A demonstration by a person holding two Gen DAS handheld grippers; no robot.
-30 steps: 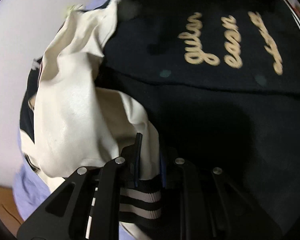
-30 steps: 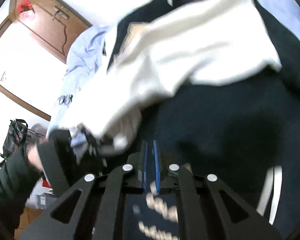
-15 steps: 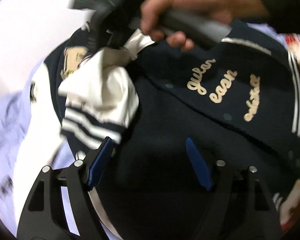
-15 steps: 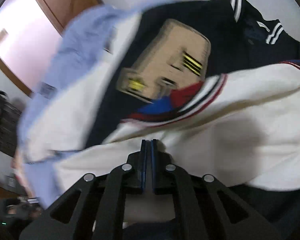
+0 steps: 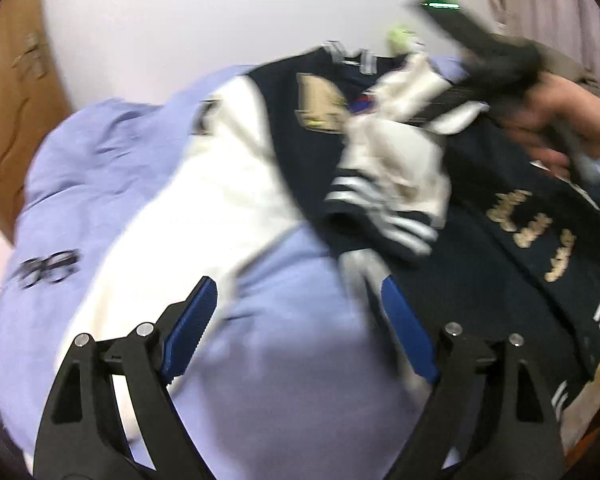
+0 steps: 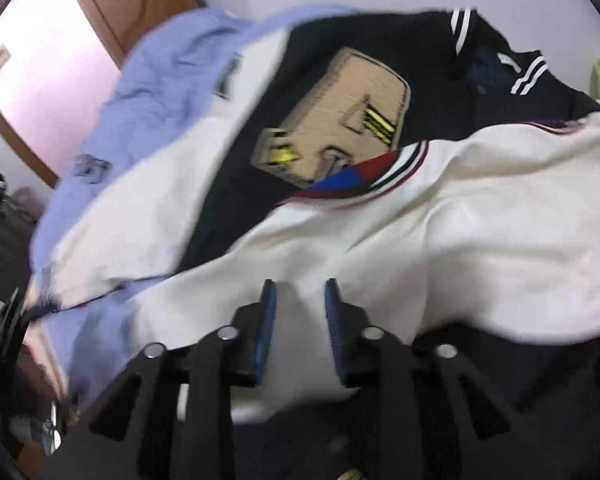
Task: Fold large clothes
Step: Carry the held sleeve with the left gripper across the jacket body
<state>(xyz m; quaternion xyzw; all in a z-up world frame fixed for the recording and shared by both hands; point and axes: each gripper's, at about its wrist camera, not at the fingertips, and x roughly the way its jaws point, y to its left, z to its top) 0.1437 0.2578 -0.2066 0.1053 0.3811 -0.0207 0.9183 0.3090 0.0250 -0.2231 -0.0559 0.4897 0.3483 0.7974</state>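
So in my left wrist view, going left to right: lilac bedsheet (image 5: 100, 184) fills the left and bottom of the frame, then one cream sleeve (image 5: 204, 208) runs diagonally from lower left up toward the top centre, and the navy varsity jacket (image 5: 500, 264) body sits centre right. My left gripper (image 5: 296, 320) is spread wide with nothing between the pads, hovering over bare sheet, so that loose sleeve lies just up and left of it, long axis slanting away from me. The striped cuff (image 5: 380, 216) of the other sleeve is already lying across the navy body.

Right wrist view: sheet on the left, tan patch (image 6: 340, 120) in the middle, cream sleeve sweeping across to the right edge. My right gripper (image 6: 298, 312) has its jaws parted a bit, with the sleeve just ahead of them, not pinched.

I reckon the left one's nearer the unfolded sleeve, so it should take it.
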